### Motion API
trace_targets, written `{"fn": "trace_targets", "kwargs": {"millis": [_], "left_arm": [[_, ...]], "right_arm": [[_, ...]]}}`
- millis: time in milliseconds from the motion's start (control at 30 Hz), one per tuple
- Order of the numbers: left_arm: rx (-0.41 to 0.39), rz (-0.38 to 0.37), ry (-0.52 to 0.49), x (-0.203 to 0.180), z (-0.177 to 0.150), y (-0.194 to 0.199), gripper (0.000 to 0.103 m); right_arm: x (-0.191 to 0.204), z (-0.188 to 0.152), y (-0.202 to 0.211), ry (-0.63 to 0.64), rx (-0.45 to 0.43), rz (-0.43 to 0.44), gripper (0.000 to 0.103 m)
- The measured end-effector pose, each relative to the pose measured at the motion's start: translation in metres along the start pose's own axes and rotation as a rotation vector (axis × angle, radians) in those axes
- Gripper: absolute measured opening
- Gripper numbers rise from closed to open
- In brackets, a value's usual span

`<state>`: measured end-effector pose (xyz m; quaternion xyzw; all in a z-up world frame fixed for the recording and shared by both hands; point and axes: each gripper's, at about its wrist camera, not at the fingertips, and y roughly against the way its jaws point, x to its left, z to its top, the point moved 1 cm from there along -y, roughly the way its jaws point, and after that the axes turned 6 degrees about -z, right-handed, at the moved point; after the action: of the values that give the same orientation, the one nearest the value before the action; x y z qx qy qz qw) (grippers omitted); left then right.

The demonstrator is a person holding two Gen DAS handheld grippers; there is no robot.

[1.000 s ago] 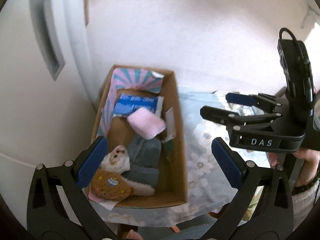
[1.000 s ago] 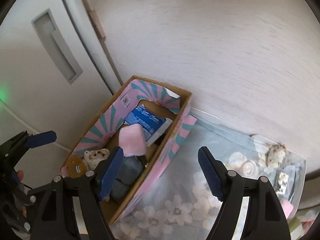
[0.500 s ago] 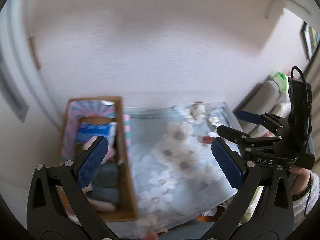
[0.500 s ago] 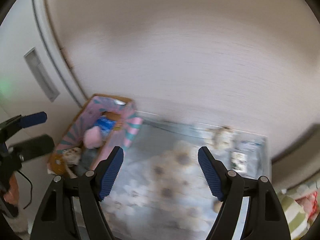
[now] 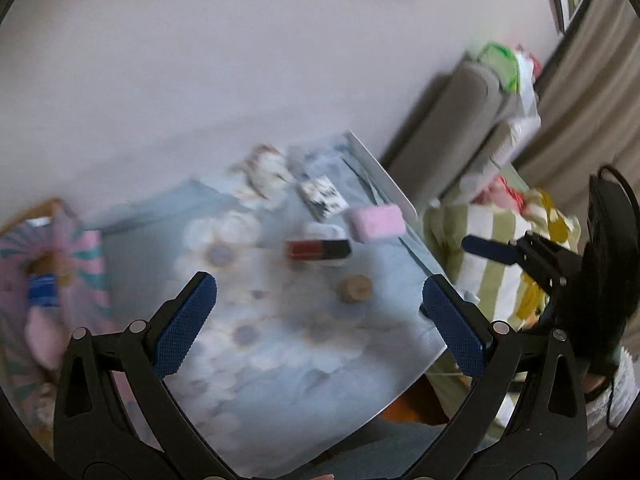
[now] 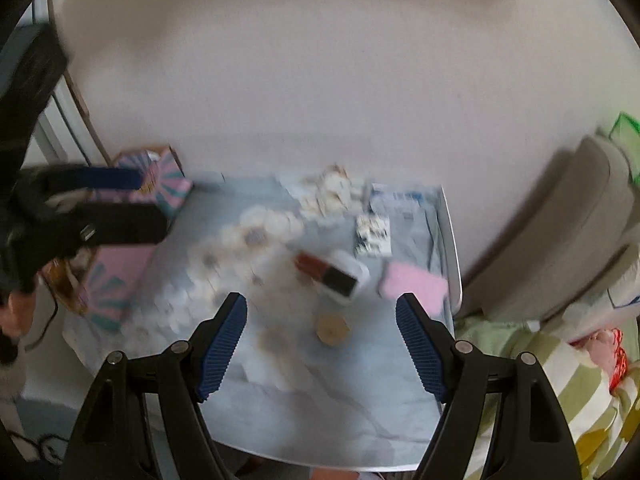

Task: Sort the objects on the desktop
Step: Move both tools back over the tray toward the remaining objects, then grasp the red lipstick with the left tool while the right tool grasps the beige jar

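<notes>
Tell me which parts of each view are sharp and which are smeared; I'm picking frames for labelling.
Left wrist: left gripper sharp, table and box motion-smeared. Right wrist: right gripper sharp, pink pad and wooden disc blurred; fisheye bends both.

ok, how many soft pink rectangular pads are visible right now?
2. One soft pink rectangular pad lies on the floral tablecloth near its right edge. Another pink pad sits in the pink-striped cardboard box, blurred. More may be hidden.

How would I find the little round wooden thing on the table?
Start at the table with the flowery blue cloth. Nearest the front edge, below the red-and-black tube, sits a small tan round wooden piece. It is the only round, wood-coloured thing; the pink block beside it is soft-looking and squarish.
</notes>
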<state>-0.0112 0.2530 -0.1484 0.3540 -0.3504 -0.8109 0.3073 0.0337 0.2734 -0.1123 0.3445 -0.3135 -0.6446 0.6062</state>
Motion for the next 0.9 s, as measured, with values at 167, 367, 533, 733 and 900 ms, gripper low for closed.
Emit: {"fn": "trace_targets", "kwargs": {"millis": [167, 367, 533, 733, 900], "left_arm": [[0.079, 0.033, -0.014, -0.006, 0.001, -0.085, 0.103], [0.105, 0.134, -0.033, 0.003, -0.004, -0.160, 0.103], [0.088, 0.156, 0.013, 0.017, -0.008, -0.180, 0.103], [0.058, 0.169, 0.026, 0.022, -0.009, -0.182, 0.102], [0.064, 0.145, 0.032, 0.025, -0.011, -0.186, 0.087]], "right_arm": [[-0.015, -0.044, -0.045, -0.005, 0.026, 0.041, 0.073], [-0.007, -0.072, -0.092, 0.040, -0.021, 0.012, 0.073], [0.002, -0.072, -0.110, 0.071, -0.063, -0.003, 0.073], [0.005, -0.067, -0.115, 0.080, -0.096, 0.002, 0.064], [0.005, -0.068, -0.120, 0.077, -0.088, 0.003, 0.048]]}}
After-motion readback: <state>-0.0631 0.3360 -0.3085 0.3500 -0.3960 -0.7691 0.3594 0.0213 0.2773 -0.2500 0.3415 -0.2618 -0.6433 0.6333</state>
